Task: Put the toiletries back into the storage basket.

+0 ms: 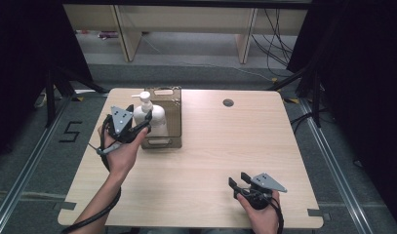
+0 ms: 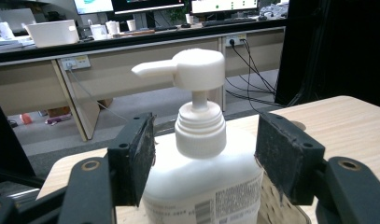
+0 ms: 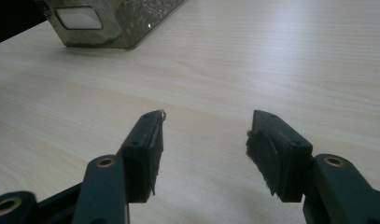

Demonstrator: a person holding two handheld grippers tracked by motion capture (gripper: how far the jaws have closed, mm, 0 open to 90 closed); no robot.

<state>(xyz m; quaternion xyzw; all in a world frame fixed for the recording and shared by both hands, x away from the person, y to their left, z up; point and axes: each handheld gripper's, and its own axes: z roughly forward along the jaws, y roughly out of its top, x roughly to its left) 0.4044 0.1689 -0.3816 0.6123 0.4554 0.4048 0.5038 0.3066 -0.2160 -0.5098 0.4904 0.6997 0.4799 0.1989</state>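
One light wooden table [image 1: 206, 161] carries everything here, and the brown tray [image 1: 169, 127] at its far left part serves as the landmark. The tray is a single piece with cut-out handles at its ends. Standing in it, toward its left side, is one white pump bottle [image 1: 152, 114], upright, its nozzle pointing away to the tray's left.

The left gripper [image 1: 137, 124] is at the tray's left edge. In the left gripper view its jaws are spread with the pump bottle [image 2: 201, 172] between them, a pad [image 2: 288, 156] flanking each shoulder; whether the pads already press on the plastic I cannot tell. The step in hand looks like taking hold of the bottle. To do it well, close squarely on the body below the collar rather than on the pump neck, and lift straight up so the base clears the tray wall without tipping.

The right gripper [image 1: 241, 183] hangs well away from the tray, near the table's front right edge, jaws apart and holding nothing.

Two grippers, one tray, one bottle.
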